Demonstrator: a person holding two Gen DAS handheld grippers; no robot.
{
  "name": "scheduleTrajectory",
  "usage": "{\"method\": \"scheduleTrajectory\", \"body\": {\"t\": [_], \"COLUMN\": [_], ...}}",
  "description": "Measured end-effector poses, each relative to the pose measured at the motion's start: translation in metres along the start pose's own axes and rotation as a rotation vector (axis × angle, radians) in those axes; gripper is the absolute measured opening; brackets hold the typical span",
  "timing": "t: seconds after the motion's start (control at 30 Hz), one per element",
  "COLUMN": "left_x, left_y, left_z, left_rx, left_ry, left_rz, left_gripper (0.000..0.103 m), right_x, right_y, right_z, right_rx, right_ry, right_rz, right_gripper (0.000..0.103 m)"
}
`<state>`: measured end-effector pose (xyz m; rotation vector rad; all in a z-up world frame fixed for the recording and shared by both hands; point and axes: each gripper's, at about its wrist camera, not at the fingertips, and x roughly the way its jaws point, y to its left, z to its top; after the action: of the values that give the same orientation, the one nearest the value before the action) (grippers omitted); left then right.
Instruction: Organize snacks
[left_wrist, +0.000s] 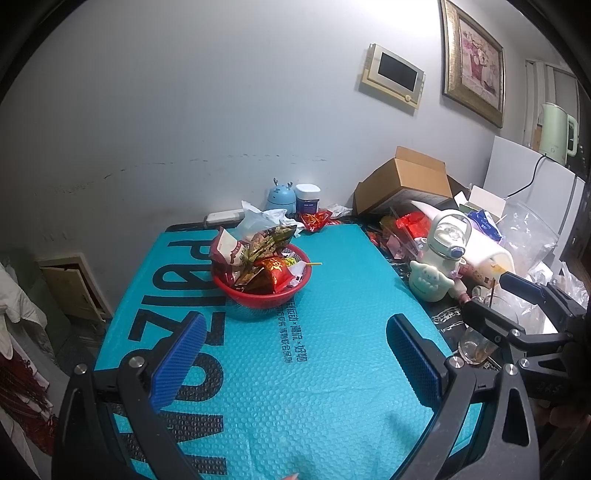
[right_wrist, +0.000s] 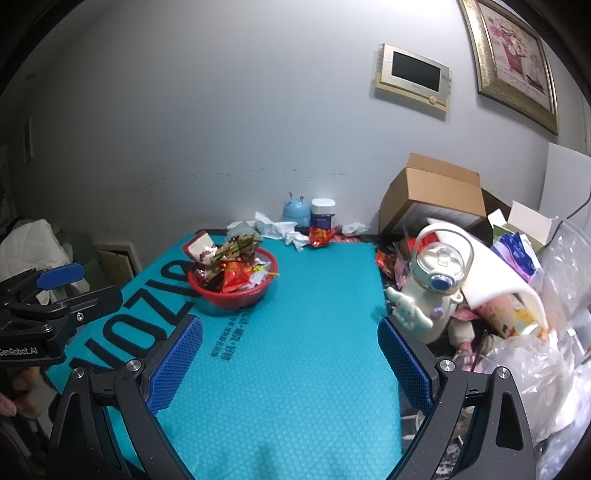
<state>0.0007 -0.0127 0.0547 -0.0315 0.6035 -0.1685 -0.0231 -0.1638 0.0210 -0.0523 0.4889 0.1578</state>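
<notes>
Teal matting (left_wrist: 295, 369) covers the tabletop, where the red basket (left_wrist: 258, 295) already holds most snacks (one red packet (left_wrist: 314, 220) lies beyond), both left gripper (left_wrist: 295, 358) and right gripper (right_wrist: 290, 360) open, empty.

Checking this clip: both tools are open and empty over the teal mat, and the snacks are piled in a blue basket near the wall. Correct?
Not quite. The basket holding the snacks is red, not blue, as the left wrist view shows. The rest stands: the left tool and right tool are open and empty over the teal mat.
</notes>
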Motion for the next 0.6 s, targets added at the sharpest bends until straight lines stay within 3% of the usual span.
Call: {"method": "scheduleTrajectory", "body": {"t": [0.6], "left_x": [0.0002], "left_y": [0.0006], "left_z": [0.0012], "left_rx": [0.002], "left_ry": [0.007], "left_rz": [-0.005], "left_gripper": [0.099], "right_x": [0.0007], "right_y": [-0.0004], "right_z": [0.0011], "right_rx": [-0.004], "right_ry": [0.002], "right_rz": [0.001], "right_gripper": [0.097]}}
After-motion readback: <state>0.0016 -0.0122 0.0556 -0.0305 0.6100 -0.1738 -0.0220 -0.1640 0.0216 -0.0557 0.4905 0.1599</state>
